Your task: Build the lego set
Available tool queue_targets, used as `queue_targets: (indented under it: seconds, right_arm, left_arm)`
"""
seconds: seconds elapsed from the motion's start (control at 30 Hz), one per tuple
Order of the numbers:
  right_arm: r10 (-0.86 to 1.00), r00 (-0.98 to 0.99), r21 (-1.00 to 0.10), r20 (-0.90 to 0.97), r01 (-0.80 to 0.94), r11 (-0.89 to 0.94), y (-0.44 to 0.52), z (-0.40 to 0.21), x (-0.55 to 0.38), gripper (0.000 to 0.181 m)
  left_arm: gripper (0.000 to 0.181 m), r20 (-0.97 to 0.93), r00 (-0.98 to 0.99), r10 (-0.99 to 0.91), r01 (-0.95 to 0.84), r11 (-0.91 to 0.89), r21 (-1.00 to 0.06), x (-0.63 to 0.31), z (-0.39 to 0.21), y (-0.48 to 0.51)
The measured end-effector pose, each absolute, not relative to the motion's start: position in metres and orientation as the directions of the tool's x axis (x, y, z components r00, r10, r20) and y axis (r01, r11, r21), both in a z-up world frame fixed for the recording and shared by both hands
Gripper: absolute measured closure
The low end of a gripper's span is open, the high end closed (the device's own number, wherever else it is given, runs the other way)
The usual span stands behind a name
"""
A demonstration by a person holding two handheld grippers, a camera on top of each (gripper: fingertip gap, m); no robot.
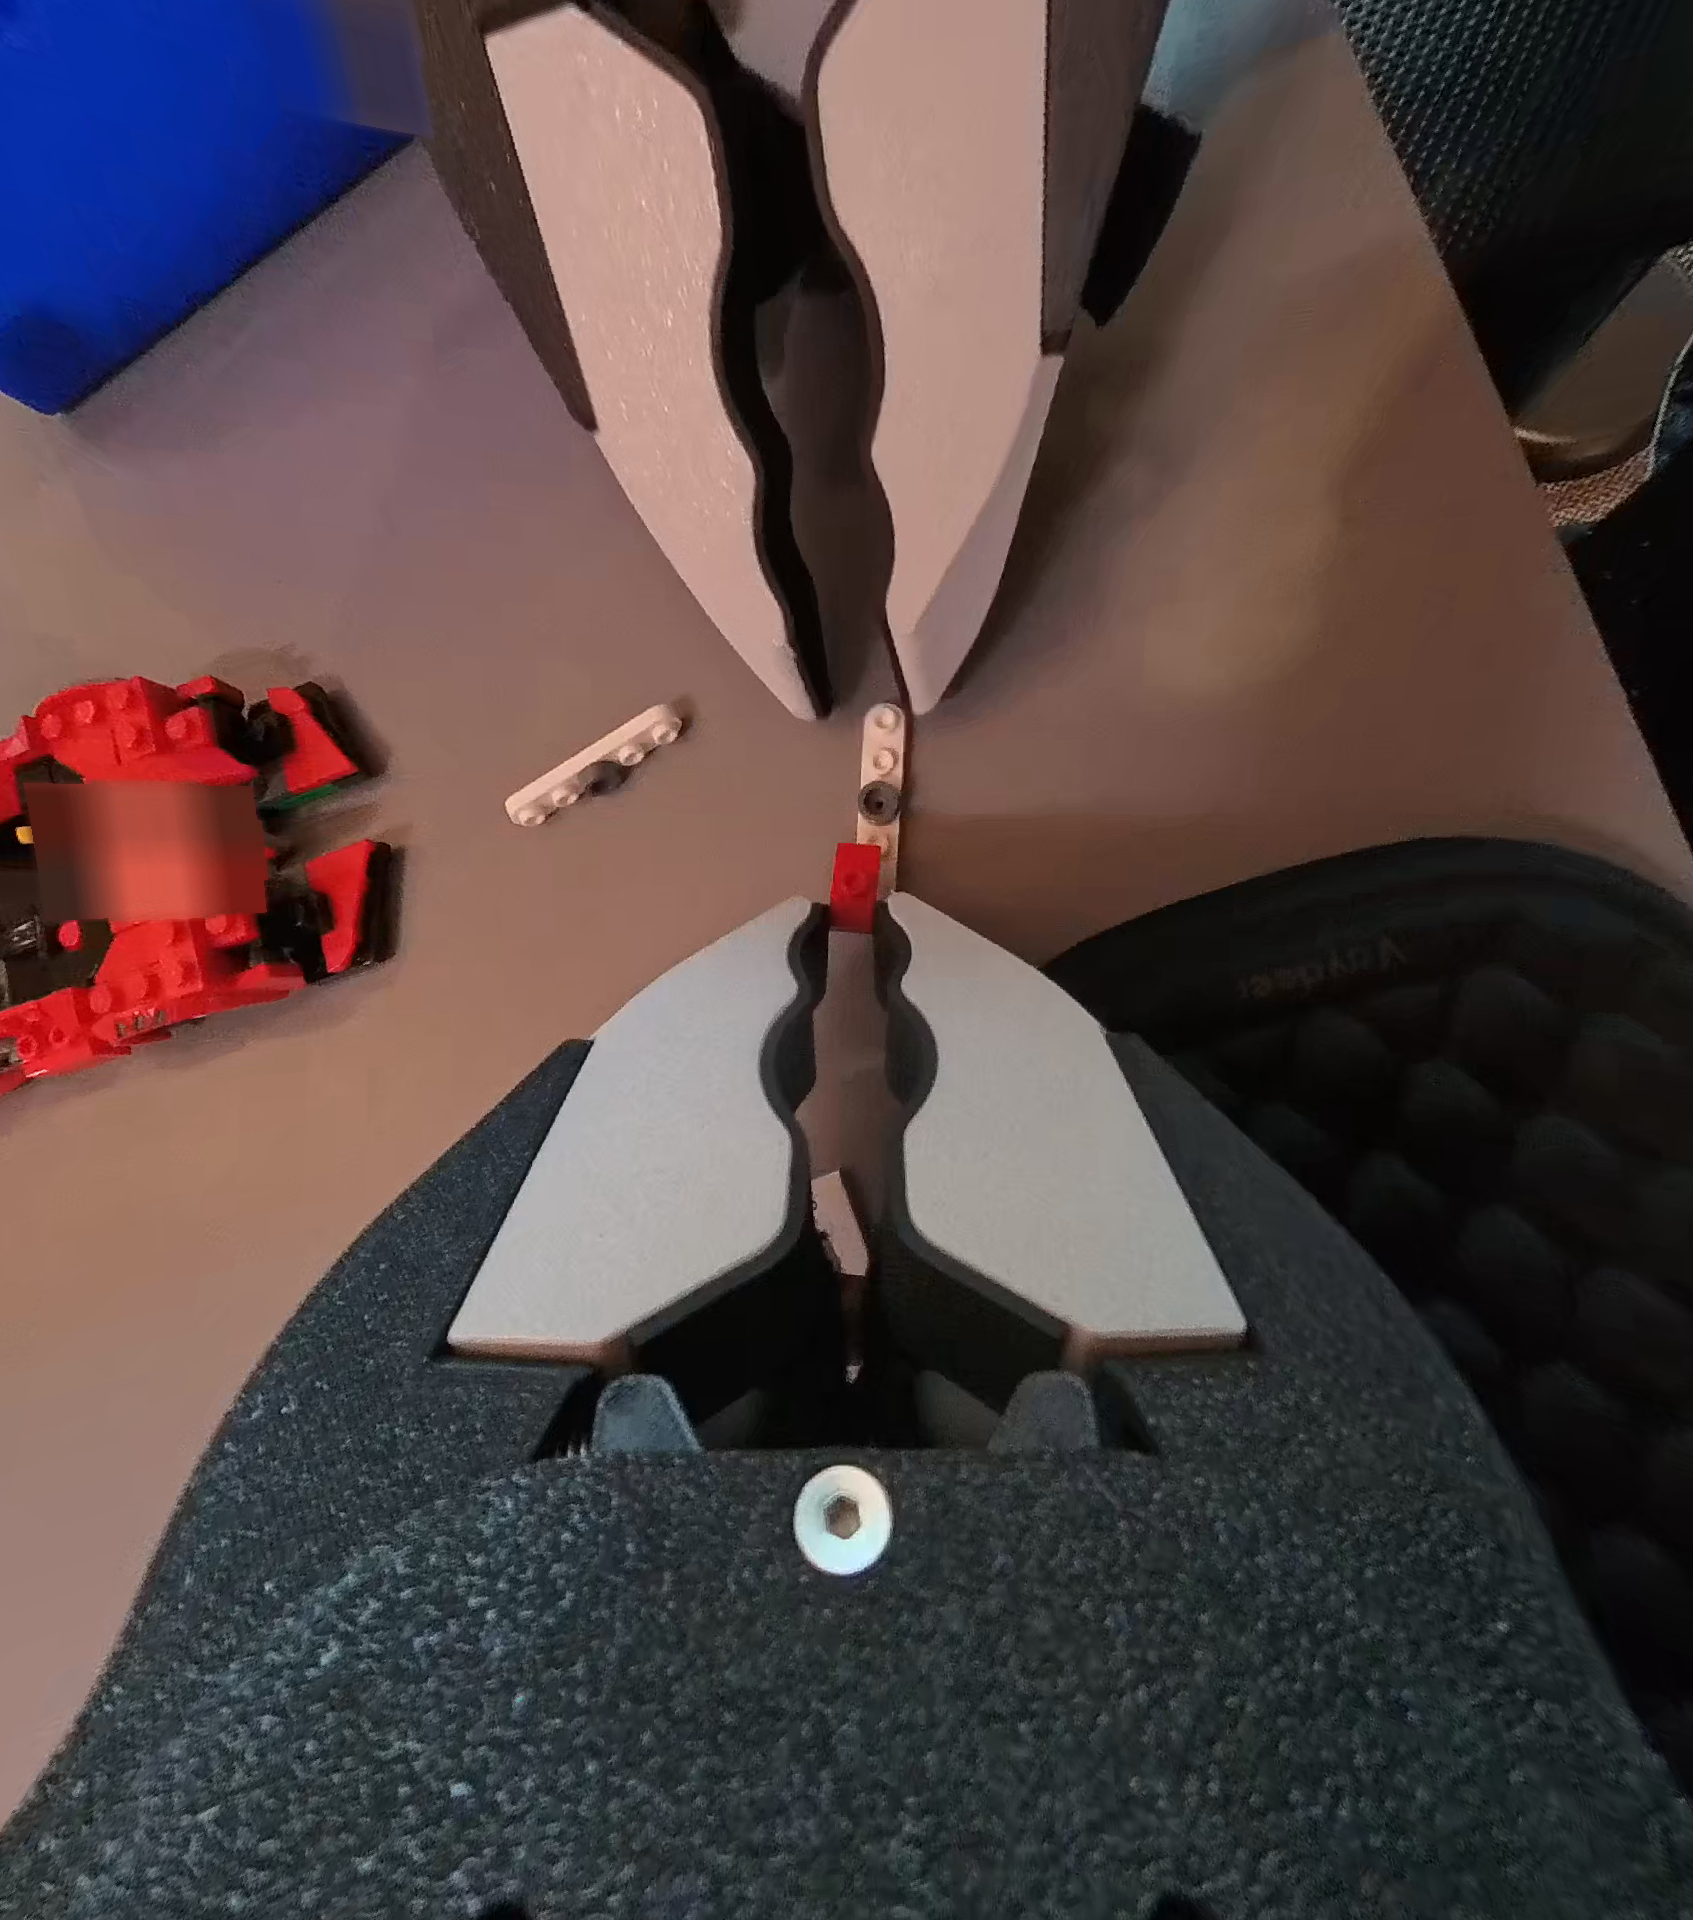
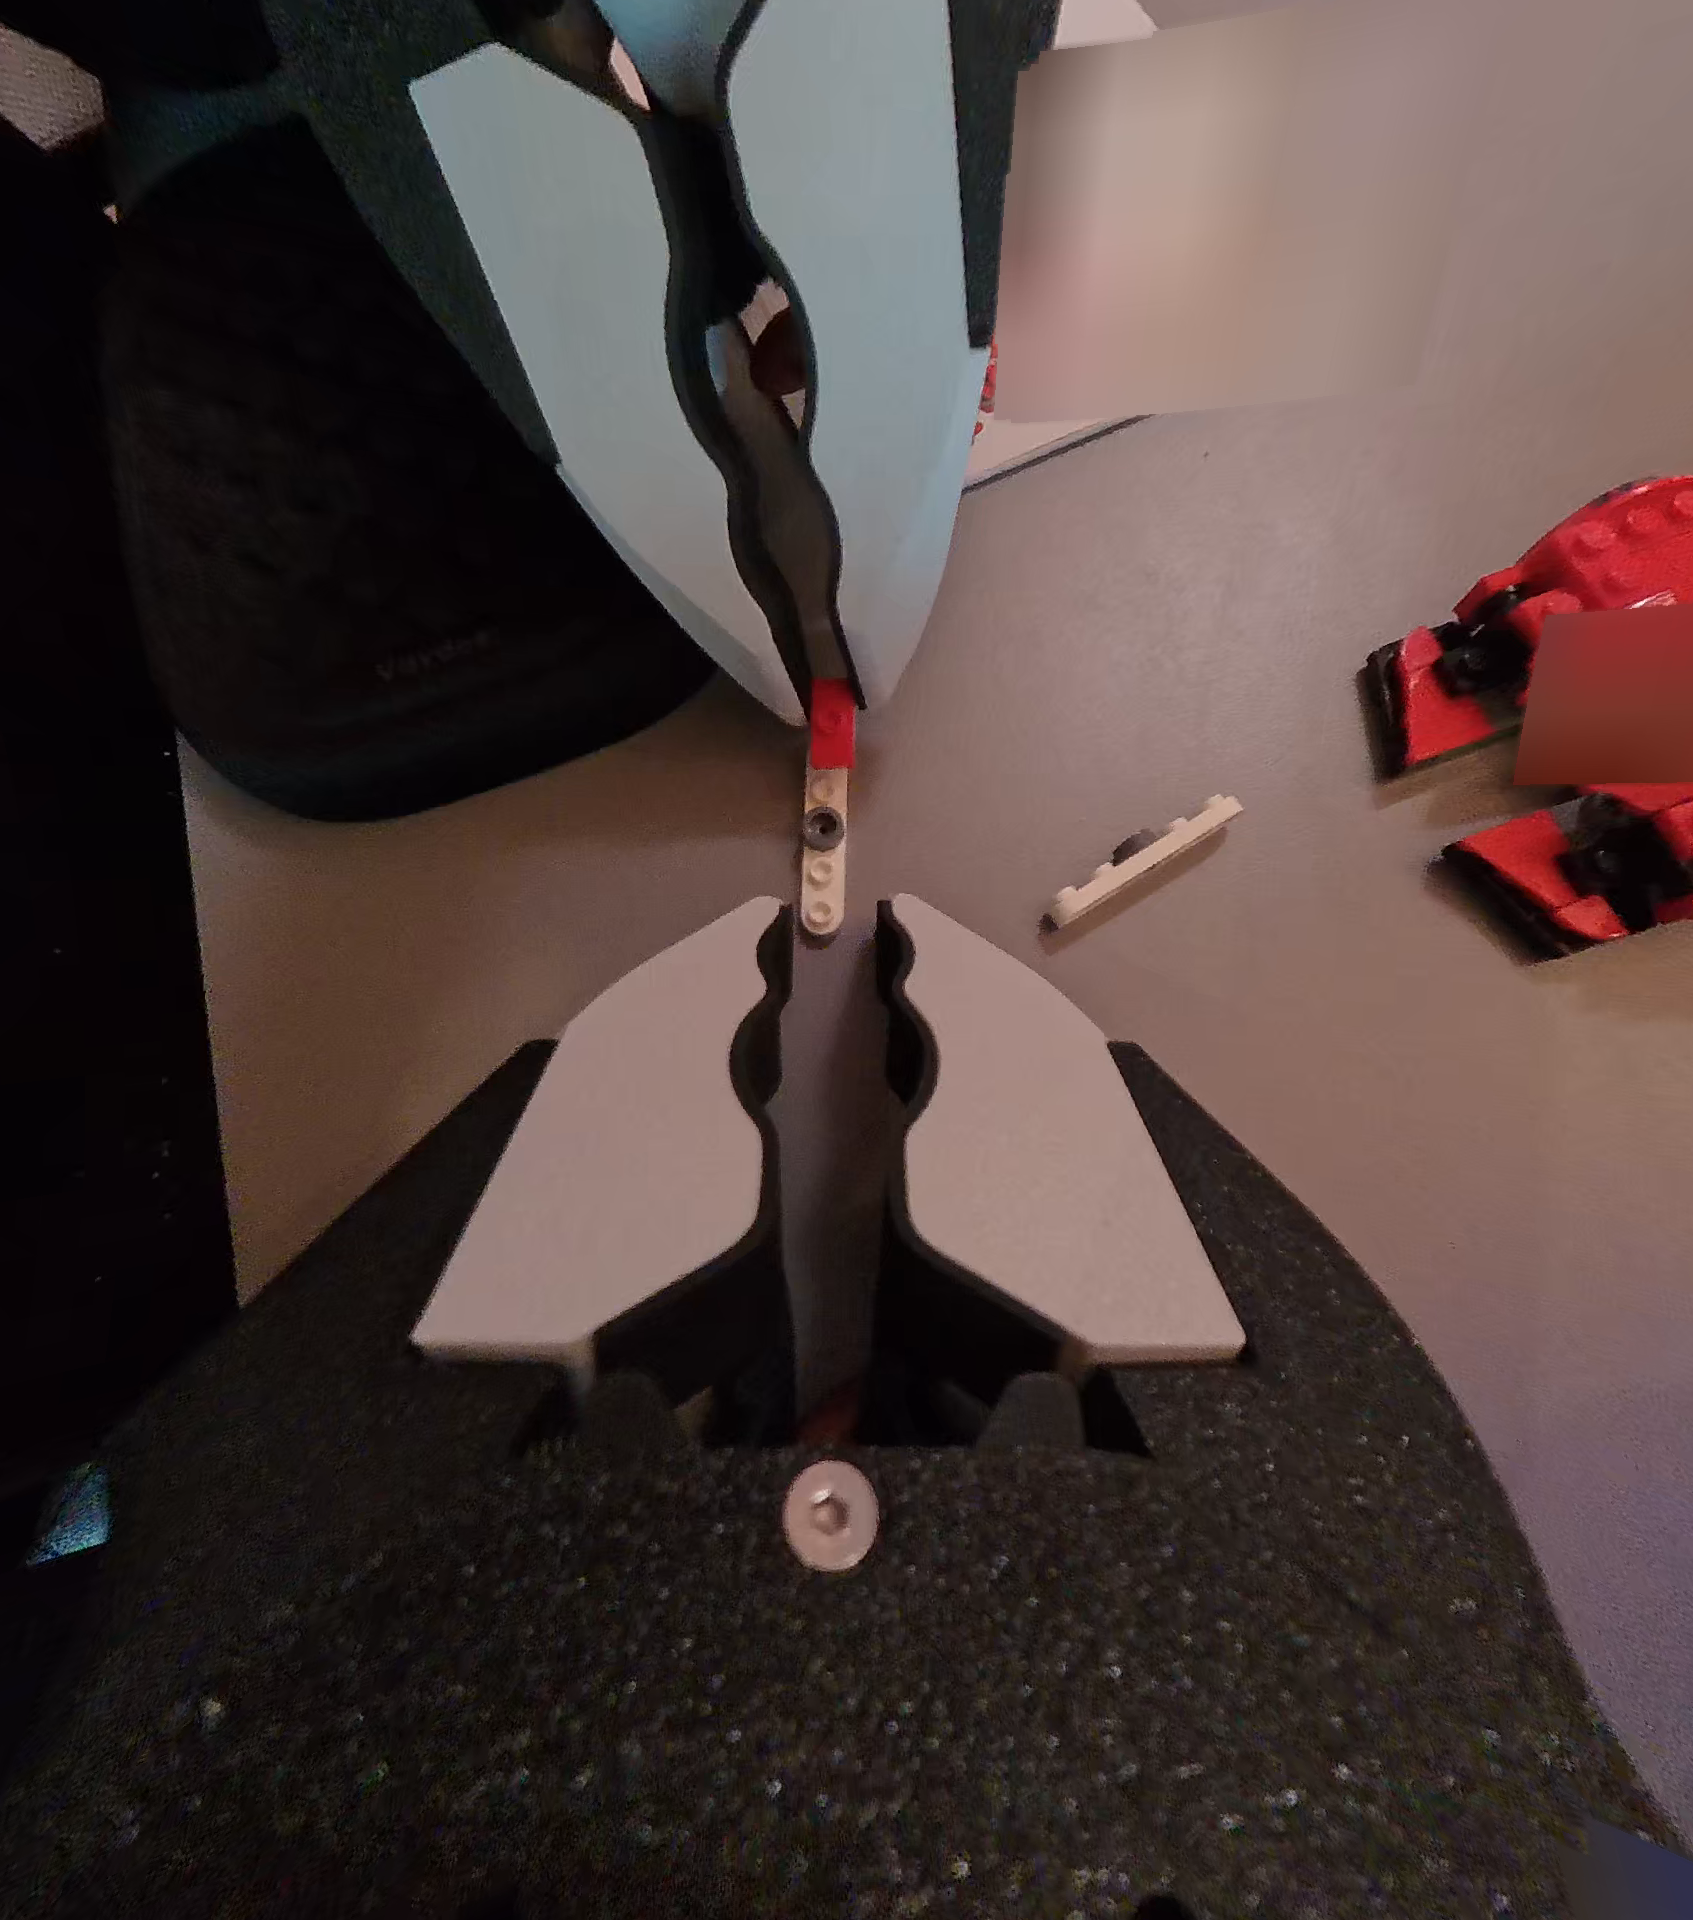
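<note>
My left gripper [image 1: 850, 909] is shut on a small red brick [image 1: 857, 881]. The brick sits on the near end of a narrow white plate [image 1: 886, 764] with a black round piece at its middle. My right gripper [image 1: 873, 712] faces it, shut on the plate's far end. In the right wrist view my right gripper [image 2: 831, 914] holds the white plate [image 2: 824, 868], and the left gripper [image 2: 826, 696] holds the red brick [image 2: 834, 719] on its other end. A second white plate [image 1: 598, 774] lies on the table. The part-built red and black car [image 1: 146, 727] stands to the left.
The grey-brown table [image 1: 406, 1195] bears everything. A blue bin [image 1: 94, 156] stands at the far left corner. A black padded chair cushion [image 1: 1444, 1143] lies just past the table's edge, close to both grippers. The second plate [image 2: 1143, 862] and car [image 2: 1652, 540] show at right. The grippers are tip to tip, or close to it.
</note>
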State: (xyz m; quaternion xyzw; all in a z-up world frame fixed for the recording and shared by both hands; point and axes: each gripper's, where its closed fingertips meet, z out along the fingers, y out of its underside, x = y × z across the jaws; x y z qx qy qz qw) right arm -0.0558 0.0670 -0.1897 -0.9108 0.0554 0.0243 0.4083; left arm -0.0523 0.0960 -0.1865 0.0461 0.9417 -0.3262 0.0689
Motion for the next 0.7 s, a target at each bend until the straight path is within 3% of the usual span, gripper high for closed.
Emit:
queue_targets:
  seconds: [0.7]
  right_arm:
    - [-0.060, 0.993, -0.739, -0.101, -0.115, -0.664, 0.0721, -0.1928, -0.0572, 0.172]
  left_arm:
    - [0.173, -0.155, -0.987, 0.050, 0.134, 0.785, -0.605, -0.0516, -0.1896, 0.0929]
